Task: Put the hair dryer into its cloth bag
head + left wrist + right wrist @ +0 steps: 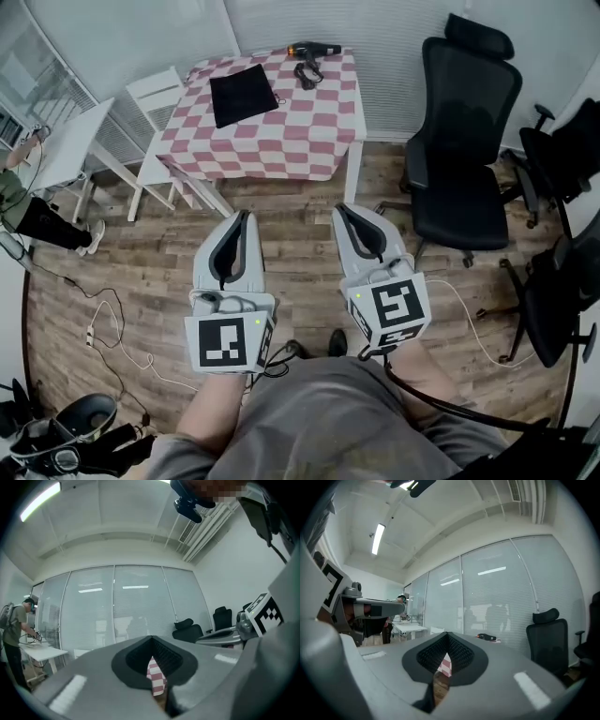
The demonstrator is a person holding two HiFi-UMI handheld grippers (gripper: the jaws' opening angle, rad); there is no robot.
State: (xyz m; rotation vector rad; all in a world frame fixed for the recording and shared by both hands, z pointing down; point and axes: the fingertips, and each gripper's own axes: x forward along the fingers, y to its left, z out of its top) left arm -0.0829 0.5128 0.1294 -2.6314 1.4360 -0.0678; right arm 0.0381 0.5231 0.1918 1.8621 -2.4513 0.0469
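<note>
Jaws of left tool and right tool clenched, empty, far from hair dryer.

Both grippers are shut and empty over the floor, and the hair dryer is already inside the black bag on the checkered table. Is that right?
Not quite. The head view shows the hair dryer lying on the checkered table apart from the black bag, not inside it. The left gripper and right gripper are indeed shut and empty over the floor.
</note>
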